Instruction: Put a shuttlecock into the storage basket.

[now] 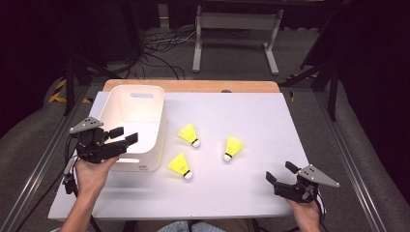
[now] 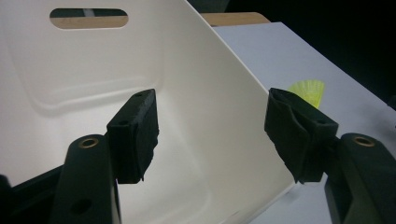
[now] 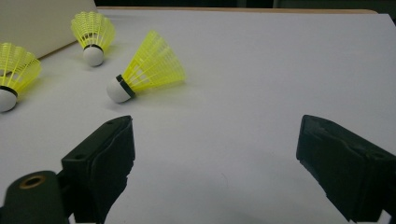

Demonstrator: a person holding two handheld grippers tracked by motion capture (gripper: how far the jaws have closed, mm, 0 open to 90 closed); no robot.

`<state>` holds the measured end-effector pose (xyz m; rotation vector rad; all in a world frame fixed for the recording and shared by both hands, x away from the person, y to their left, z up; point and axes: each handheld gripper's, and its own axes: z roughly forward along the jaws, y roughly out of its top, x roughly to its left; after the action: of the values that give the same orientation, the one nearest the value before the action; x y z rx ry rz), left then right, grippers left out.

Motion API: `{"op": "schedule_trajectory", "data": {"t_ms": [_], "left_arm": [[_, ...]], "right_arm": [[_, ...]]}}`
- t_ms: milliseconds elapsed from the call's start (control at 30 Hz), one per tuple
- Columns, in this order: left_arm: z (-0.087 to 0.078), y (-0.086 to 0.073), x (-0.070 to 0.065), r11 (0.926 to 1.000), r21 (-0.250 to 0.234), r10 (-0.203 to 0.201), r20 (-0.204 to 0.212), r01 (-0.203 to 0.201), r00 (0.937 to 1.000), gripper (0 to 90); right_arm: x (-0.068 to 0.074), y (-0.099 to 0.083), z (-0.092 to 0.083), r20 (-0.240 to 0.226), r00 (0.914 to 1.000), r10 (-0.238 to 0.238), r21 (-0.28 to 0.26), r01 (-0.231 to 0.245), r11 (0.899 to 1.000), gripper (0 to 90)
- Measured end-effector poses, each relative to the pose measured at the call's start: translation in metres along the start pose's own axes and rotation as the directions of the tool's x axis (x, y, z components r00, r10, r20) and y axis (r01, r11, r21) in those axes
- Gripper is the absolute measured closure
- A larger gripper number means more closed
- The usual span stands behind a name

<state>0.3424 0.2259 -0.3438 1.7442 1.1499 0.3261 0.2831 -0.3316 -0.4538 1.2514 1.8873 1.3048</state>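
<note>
Three yellow shuttlecocks point(image 1: 188, 134) lie on the table point(image 1: 251, 193) between both wide-open, empty tools: left tool point(image 1: 121, 137) straddles the white bin's point(image 1: 145, 104) wall, right tool point(image 1: 279, 172) well apart.

A white worktop point(image 1: 251, 116) carries the items, with a strip of bare wood along its far edge. Beyond it, on the grey floor point(image 1: 232, 58), stand a white metal frame point(image 1: 237, 34) and loose black cables point(image 1: 159, 53). Surroundings are dark.
</note>
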Motion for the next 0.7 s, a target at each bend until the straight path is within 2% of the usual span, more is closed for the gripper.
{"op": "schedule_trajectory", "data": {"t_ms": [700], "left_arm": [[0.021, 0.01, -0.022, 0.9987, 0.028, 0.041, 0.059, -0.043, 0.9974, 34.9]], "right_arm": [[0.0, 0.0, 0.001, -0.006, 1.0, -0.001, 0.005, 0.001, 1.0, 12.0]]}}
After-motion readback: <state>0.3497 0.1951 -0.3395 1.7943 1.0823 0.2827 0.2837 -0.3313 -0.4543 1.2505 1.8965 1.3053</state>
